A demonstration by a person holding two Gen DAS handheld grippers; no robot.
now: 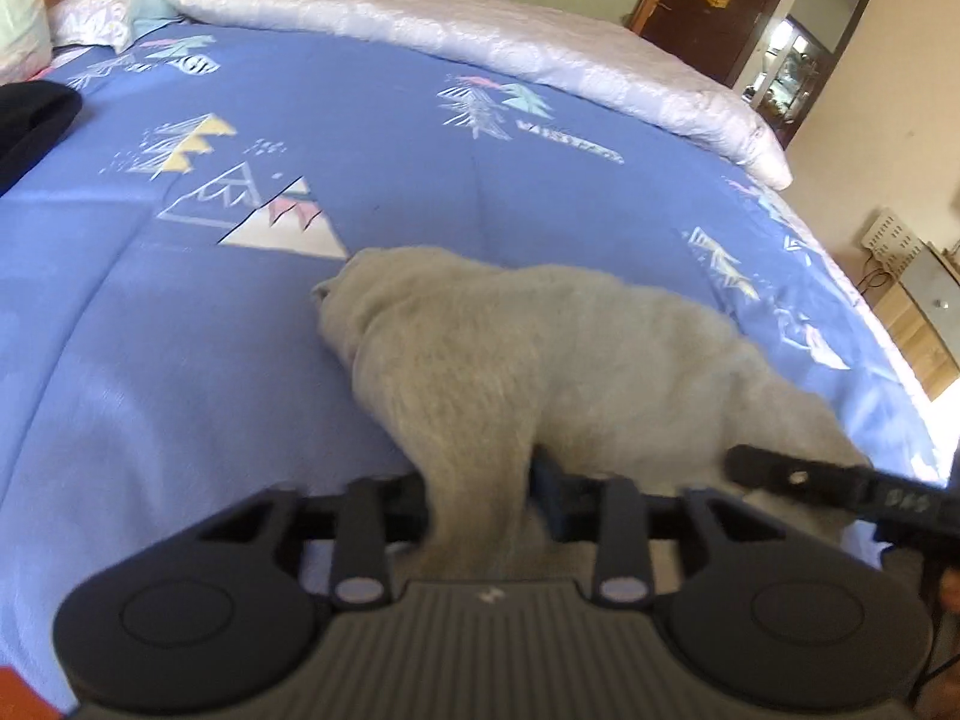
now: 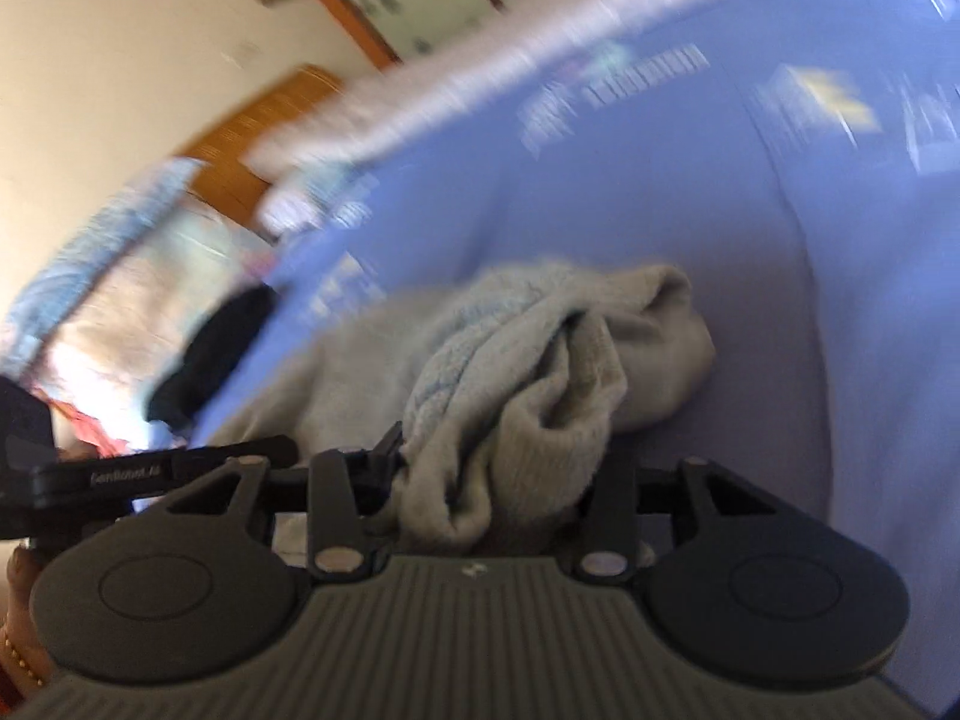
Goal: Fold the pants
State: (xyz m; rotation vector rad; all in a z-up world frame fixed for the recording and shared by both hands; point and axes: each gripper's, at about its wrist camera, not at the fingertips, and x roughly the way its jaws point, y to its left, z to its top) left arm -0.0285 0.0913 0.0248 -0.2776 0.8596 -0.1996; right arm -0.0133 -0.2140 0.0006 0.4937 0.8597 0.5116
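The grey pants are lying bunched on the bed. The left claw and right claw are each clenching fabric; thick fleece risks slipping out mid-fold.

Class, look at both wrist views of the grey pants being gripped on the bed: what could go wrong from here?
1. The right gripper holds a thick, bunched wad of the grey pants, so layers may slip out unevenly.
2. The pants lie crumpled on the blue bedspread; folding now might lock in creases.
3. The left gripper pinches close beside the right one, so the two may collide.
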